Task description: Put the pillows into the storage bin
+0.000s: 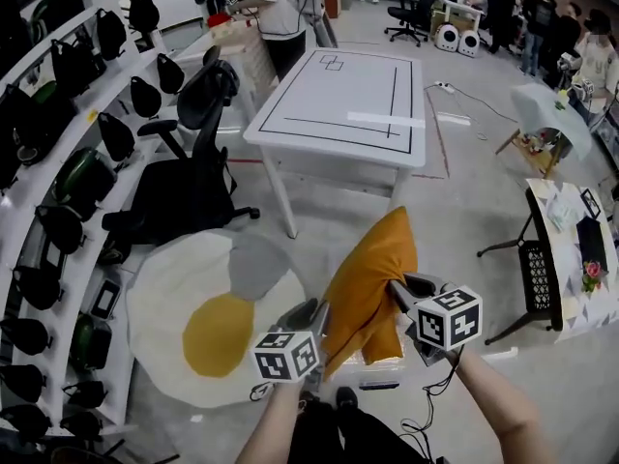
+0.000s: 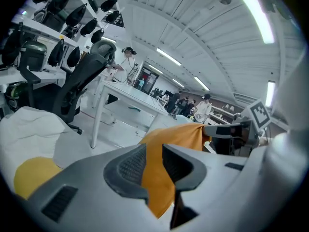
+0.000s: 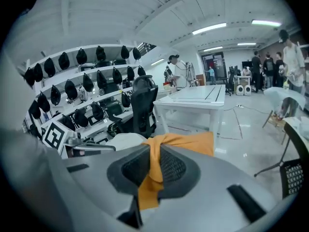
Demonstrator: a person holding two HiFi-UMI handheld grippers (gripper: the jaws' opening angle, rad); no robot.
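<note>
Two grippers hold up one orange pillow (image 1: 372, 274) in the air. The left gripper (image 1: 317, 315) pinches its cloth tight, and so does the right gripper (image 1: 397, 293).

We see a bright, evenly lit room. Ceiling light strips (image 2: 251, 13) blow out to white glare in the left gripper view, and the pale floor (image 3: 246, 139) gleams. Both gripper views bend and darken at their round edges. The orange pillow (image 2: 159, 178) between the near jaws looks soft. Shadows are faint.
</note>
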